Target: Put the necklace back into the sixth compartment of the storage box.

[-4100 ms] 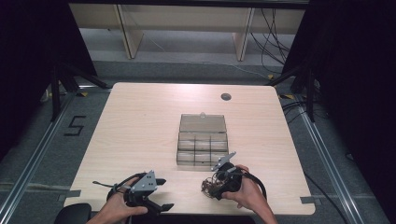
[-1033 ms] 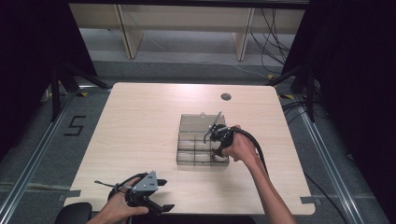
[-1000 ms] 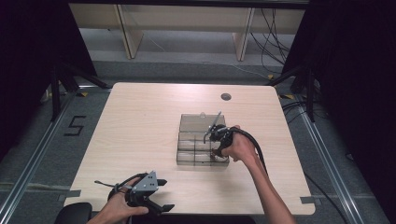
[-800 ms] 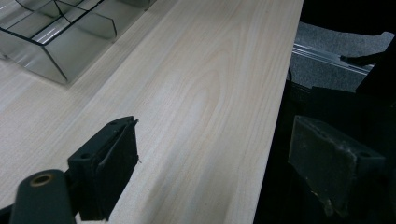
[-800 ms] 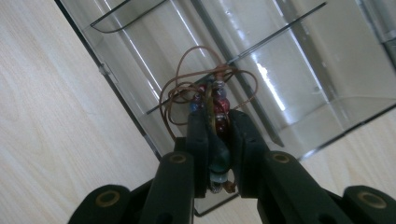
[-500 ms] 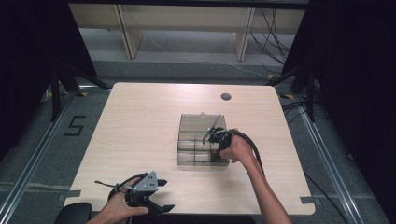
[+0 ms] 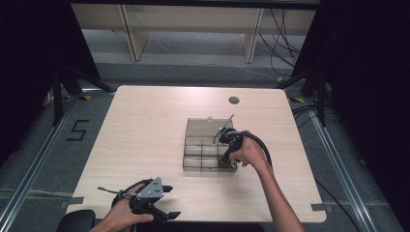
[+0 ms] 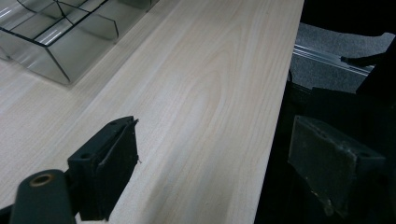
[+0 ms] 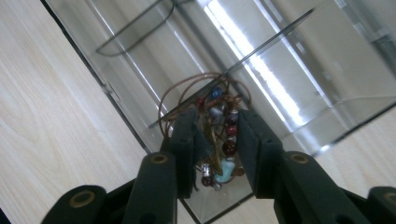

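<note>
The beaded bracelet point(image 9: 217, 140) is seen between the just-parting jaws of the right gripper point(image 9: 215, 140), low in the near right compartment of the clear organizer box point(image 7: 209, 145). A wire loop may be snagged on a pad and dragged back out — the beads seem barely released. The left gripper point(image 8: 212, 154) is held agape and empty near the table point(image 7: 145, 125) edge, well apart from the box.

Box point(image 7: 209, 145) sits right of centre on counter point(image 7: 145, 125); beads point(image 9: 219, 140) in its near-right compartment, between my right claw point(image 9: 215, 135) jaws; left claw point(image 7: 162, 203) at near edge.

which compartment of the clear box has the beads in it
The near-right corner compartment of the clear box, under the right gripper: the beaded bracelet sits there between its fingers. The other compartments look empty.
</note>
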